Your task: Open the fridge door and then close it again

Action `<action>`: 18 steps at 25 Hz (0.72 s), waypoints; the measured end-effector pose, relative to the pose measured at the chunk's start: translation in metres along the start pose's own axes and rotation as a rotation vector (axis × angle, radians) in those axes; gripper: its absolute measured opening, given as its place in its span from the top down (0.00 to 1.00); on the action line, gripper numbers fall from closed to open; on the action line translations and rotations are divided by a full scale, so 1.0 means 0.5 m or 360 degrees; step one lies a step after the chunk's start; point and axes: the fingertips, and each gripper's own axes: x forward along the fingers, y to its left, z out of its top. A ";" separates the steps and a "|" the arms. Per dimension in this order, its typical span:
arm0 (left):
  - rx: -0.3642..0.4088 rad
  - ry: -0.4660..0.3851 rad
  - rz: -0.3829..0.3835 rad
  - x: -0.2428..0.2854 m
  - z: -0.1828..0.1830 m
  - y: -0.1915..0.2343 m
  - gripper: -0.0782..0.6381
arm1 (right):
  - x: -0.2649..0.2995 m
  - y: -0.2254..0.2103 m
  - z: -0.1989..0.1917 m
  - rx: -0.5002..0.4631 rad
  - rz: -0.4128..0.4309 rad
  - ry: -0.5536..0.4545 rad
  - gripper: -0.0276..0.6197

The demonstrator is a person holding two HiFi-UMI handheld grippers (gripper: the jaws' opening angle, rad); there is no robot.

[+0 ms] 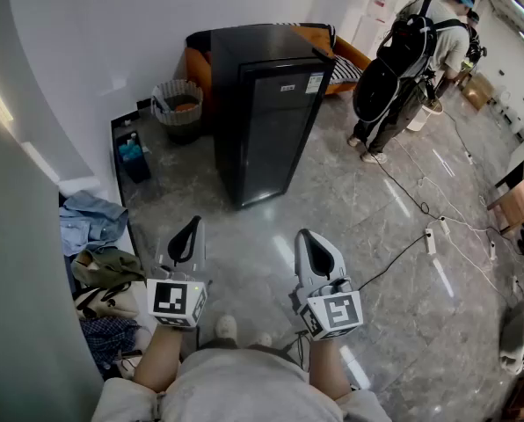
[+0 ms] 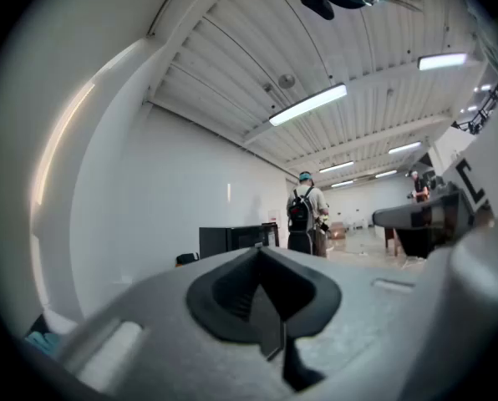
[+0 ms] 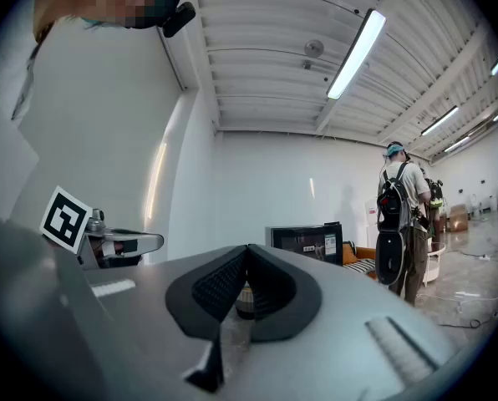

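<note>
On the grey floor (image 1: 350, 202) stands the closed fridge (image 1: 275, 121).

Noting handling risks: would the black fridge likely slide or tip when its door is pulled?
Probably heavy: the fridge is a solid cabinet standing flat. The polished floor might let it slide a little. Tipping seems unlikely; its base looks broad.

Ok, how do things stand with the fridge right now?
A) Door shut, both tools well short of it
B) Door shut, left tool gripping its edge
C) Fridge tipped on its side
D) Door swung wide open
A: in the head view the black fridge stands upright with its door flush against the body, while the left tool and right tool are held level well back from it, touching nothing.
</note>
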 end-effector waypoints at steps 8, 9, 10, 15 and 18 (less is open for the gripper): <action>-0.0010 0.0009 0.0005 -0.005 -0.001 0.010 0.89 | 0.001 0.010 0.005 -0.0038 0.0014 -0.0012 0.97; -0.0009 0.0009 0.0006 -0.006 -0.001 0.012 0.89 | 0.002 0.011 0.005 -0.0039 0.0014 -0.0013 0.97; -0.0008 0.0010 0.0006 -0.006 -0.001 0.013 0.89 | 0.003 0.013 0.006 -0.0039 0.0014 -0.0014 0.97; -0.0005 0.0008 0.0004 -0.004 0.000 0.022 0.89 | 0.011 0.018 0.006 -0.0038 0.0009 -0.0014 0.97; -0.0007 0.0005 0.0004 -0.001 -0.002 0.033 0.89 | 0.021 0.021 0.004 -0.0009 0.0011 -0.0030 0.97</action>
